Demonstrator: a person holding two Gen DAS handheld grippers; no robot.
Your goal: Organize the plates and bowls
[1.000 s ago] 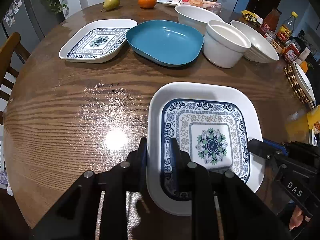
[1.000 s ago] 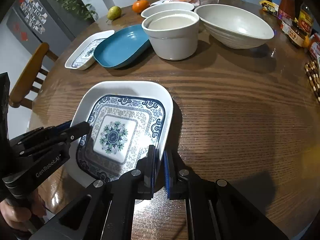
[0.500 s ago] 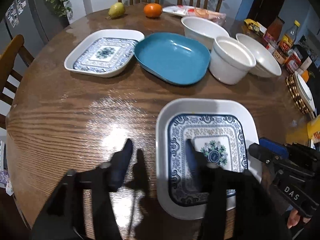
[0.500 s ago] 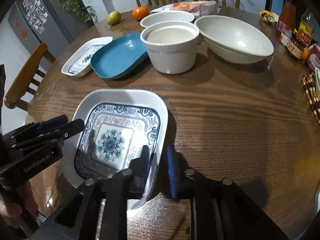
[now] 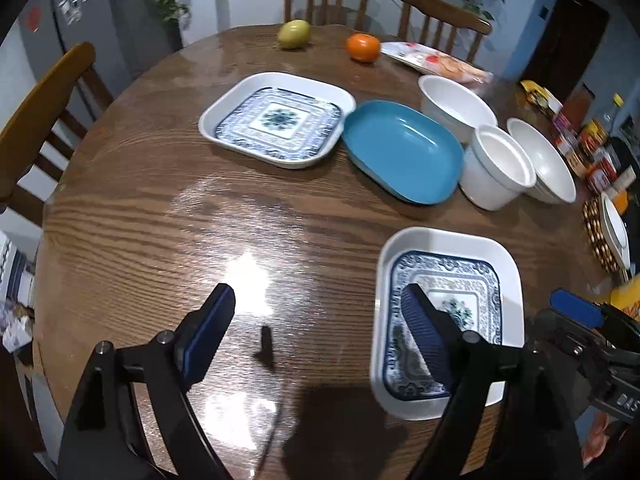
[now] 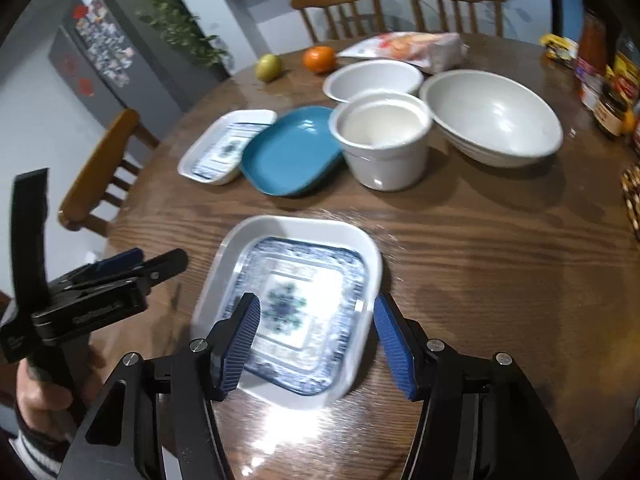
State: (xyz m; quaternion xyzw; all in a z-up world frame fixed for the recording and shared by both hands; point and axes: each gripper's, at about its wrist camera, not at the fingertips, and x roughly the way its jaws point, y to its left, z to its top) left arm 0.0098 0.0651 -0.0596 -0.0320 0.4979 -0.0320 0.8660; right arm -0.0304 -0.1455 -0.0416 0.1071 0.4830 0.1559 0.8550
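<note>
Round wooden table point(image 5: 160, 208) — patterned plate point(image 6: 296, 304) flat; left claw point(image 5: 316, 304), right claw point(image 6: 316, 316) both opening, gripping nothing; lettering unreadable.

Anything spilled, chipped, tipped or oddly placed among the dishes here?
Nothing stands out. The near patterned plate lies flat on the table; the far patterned plate, teal dish and three white bowls sit upright, unspilled.

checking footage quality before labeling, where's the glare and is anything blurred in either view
Left wrist view: a bright lamp glare on the wooden table between the fingers of the opening left gripper; dishes look sharp. Right wrist view: the near patterned plate is motion-smeared, with glare washing out its centre and the table just below it, between the opening right gripper fingers. Both bend at the edges.
</note>
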